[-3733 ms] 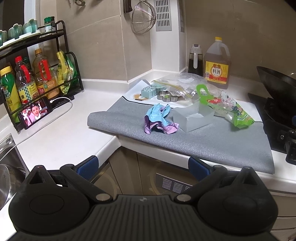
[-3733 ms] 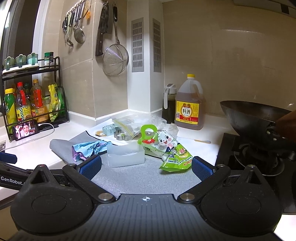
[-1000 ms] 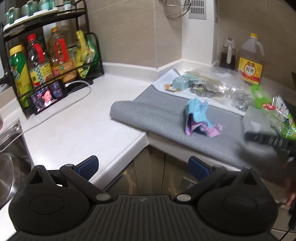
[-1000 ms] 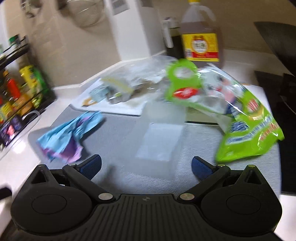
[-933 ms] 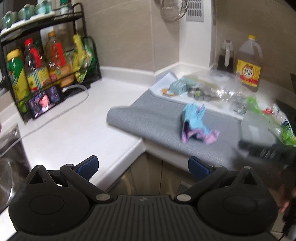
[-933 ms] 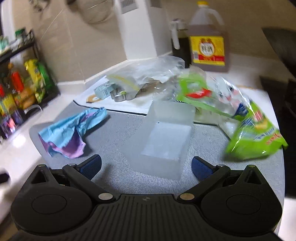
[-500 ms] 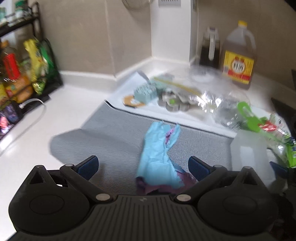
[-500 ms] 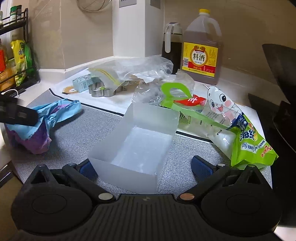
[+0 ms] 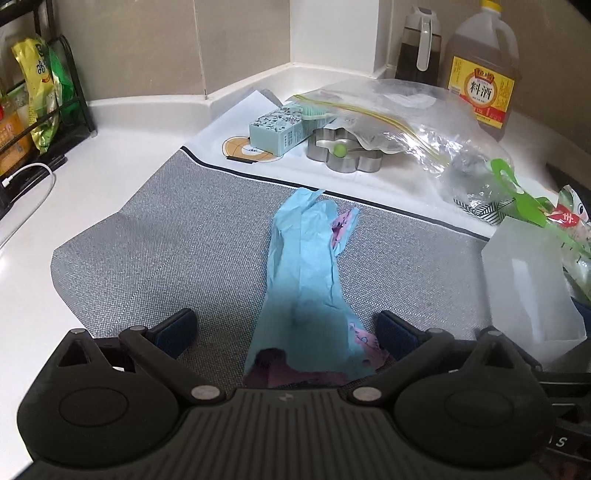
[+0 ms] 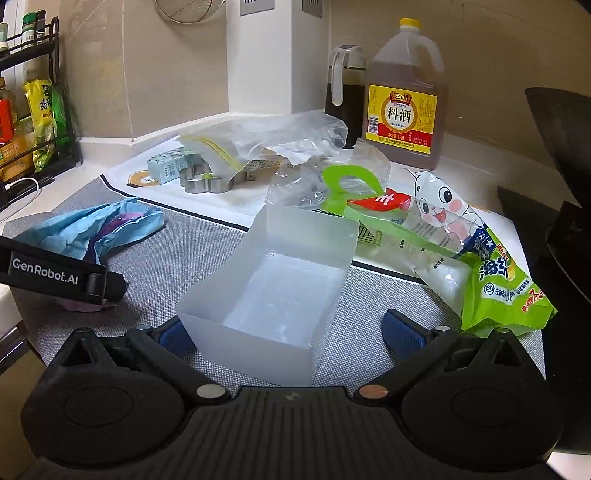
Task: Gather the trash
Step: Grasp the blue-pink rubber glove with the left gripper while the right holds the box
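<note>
left wrist: left gripper [image 9: 284, 328] now closed in from the counter edge, jaws wide open astride near end of crumpled blue wrapper [image 9: 308, 280] on grey mat [image 9: 166, 236]; grasp likely next. right wrist: right gripper [image 10: 286, 330] likewise advanced, open, empty, flanking translucent box [image 10: 273, 284].

A white stone-like countertop [image 9: 122, 155] runs into a corner where beige tiled walls [image 10: 162, 70] meet a white boxed column [image 10: 275, 55] with grey vent grilles at its top. Left of the column, a black wire rack [image 10: 55, 92] stands against the wall, and a steel mesh strainer [image 10: 188, 9] hangs just above. Right of the column sits a black stove top [image 10: 532, 210]. Soft indoor light glares off the countertop near the rack
</note>
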Demonstrator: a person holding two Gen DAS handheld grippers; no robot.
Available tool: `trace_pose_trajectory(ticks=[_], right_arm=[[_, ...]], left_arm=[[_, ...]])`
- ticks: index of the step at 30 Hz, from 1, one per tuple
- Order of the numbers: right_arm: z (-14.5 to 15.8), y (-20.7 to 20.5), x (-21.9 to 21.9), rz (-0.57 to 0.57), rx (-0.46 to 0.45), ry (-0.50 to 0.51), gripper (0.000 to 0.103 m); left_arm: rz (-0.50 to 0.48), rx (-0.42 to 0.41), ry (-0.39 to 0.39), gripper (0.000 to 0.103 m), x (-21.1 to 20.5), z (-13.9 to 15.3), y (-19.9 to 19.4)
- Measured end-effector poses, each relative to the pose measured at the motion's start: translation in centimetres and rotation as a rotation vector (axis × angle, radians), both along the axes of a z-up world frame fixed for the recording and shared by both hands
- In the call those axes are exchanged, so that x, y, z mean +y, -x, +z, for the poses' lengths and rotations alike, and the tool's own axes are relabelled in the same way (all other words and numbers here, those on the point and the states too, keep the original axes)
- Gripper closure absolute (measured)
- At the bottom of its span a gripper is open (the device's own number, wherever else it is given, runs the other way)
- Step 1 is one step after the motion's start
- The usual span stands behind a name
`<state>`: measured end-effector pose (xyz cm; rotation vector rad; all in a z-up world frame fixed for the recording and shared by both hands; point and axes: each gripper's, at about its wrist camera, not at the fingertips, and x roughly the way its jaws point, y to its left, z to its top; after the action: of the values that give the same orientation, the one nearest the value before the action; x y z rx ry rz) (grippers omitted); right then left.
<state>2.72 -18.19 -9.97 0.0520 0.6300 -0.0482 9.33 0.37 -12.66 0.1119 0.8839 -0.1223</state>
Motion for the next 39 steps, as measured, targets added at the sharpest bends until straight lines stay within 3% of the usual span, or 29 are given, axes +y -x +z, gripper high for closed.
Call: trace_pose_trajectory(ticks=[32,34,37,38,39], right_arm=[[0.0,0.0,0.0,-0.003,0.002,0.004,0.000],[0.1,0.2,0.1,-0.007,0.001,0.009,0.003],[0.5,0.8,0.3,0.009,-0.011,0.005,0.028],[0.7,0.9,0.3,0.012,-0.013,0.001,0.031],[0.9,1.0,0.2,0.013,-0.009,-0.019,0.032]], left_arm=[[-0.009,-0.028,-0.008,0.000,-0.2,0.0,0.5],[-0.001,-0.014,-0.013,0.000,-0.2,0.2,0.4],[0.001,0.007,-0.019,0.000,0.0,0.8,0.7],[-0.002,-0.002,-0.010,0.006,0.2,1.1,0.9],[-0.007,-0.008,0.000,0.017,0.4,1.4,1.2]])
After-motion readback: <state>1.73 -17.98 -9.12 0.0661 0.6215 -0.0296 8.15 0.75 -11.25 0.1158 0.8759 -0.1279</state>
